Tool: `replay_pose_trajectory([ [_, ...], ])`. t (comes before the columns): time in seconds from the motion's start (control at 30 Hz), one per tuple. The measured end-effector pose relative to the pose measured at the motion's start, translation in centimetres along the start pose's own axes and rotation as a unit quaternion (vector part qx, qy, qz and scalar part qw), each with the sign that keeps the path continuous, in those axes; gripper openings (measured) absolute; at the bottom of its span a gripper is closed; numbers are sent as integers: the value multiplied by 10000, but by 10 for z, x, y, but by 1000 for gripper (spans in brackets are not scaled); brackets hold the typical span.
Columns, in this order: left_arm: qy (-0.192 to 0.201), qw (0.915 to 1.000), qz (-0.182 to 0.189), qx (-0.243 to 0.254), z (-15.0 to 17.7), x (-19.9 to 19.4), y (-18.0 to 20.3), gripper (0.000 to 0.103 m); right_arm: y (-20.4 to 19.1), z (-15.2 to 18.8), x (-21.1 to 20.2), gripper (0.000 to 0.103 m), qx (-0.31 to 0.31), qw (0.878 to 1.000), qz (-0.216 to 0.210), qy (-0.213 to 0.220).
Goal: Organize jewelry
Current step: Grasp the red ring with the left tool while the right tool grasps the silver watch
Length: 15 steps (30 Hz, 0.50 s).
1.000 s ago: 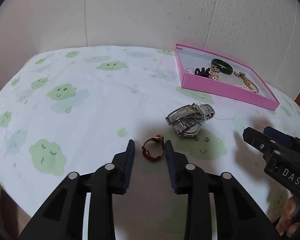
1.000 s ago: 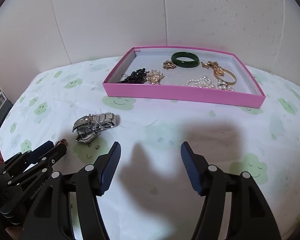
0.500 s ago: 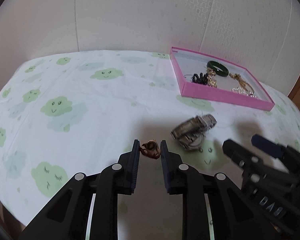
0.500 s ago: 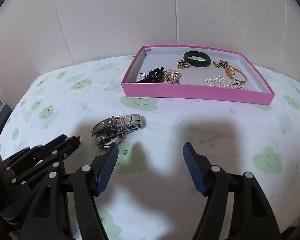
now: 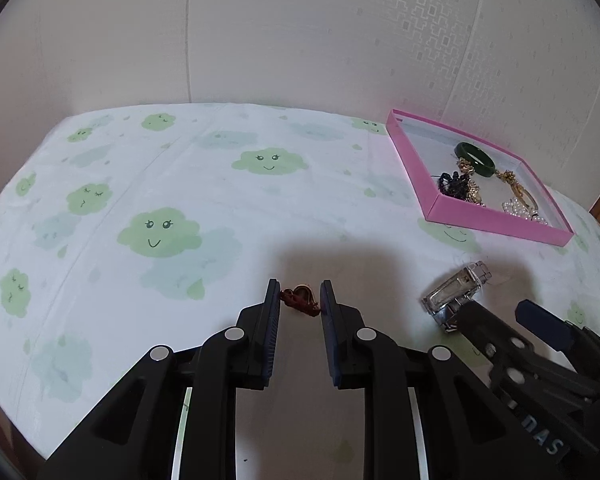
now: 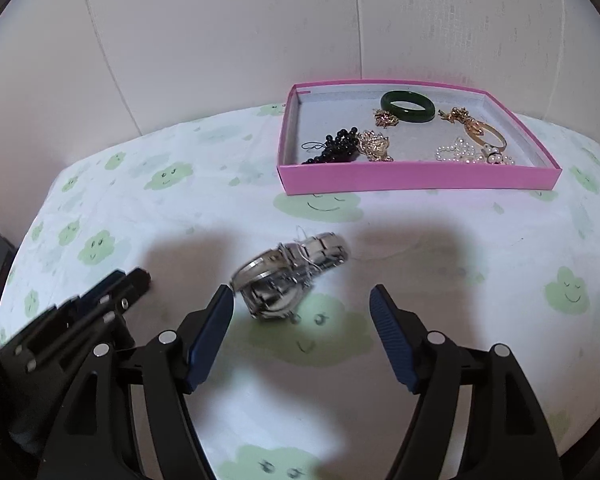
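A small red corded ring with a gold piece (image 5: 300, 299) sits between the fingertips of my left gripper (image 5: 300, 295), which is shut on it just above the cloth. A silver metal watch (image 6: 292, 276) lies on its side on the cloth, its case touching or nearly touching the left fingertip of my right gripper (image 6: 300, 292), which stands wide open around it. In the left wrist view the watch (image 5: 454, 292) lies right of the ring, with the right gripper (image 5: 496, 308) reaching over it. The left gripper (image 6: 112, 292) shows at the left of the right wrist view.
A pink tray (image 6: 420, 176) at the back right holds a green bangle (image 6: 408, 107), black beads (image 6: 336, 146), pearls (image 6: 468, 154) and gold pieces. The cloth (image 5: 160, 232) with green clouds covers the table. A pale padded wall (image 5: 300, 40) stands behind.
My left gripper narrowed from open to shut on the red ring. The right gripper moved left and forward until the watch sits between its open fingers.
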<state>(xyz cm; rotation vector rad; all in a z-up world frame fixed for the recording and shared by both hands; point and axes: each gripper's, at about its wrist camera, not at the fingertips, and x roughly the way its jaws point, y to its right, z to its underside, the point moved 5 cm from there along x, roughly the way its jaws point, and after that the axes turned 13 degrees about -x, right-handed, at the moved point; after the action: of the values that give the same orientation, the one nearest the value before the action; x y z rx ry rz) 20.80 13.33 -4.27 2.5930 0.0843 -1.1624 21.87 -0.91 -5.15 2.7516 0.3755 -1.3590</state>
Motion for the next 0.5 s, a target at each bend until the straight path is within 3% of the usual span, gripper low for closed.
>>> replay_pose_trajectory([
  [0.23, 20, 9995, -4, -300, -5, -2, -14, 20, -10, -8, 19, 71, 117, 9999, 33, -90],
  [0.27, 27, 9995, -29, -303, -5, -2, -15, 16, -11, -9, 21, 71, 136, 9999, 16, -104],
  [0.3, 10, 9995, -14, -312, -5, -1, -15, 4, -11, -9, 24, 71, 130, 9998, 2, -139],
  [0.5, -65, 9997, -25, -243, -2, 2, -12, 4, -9, -7, 26, 47, -66, 9999, 121, -90],
])
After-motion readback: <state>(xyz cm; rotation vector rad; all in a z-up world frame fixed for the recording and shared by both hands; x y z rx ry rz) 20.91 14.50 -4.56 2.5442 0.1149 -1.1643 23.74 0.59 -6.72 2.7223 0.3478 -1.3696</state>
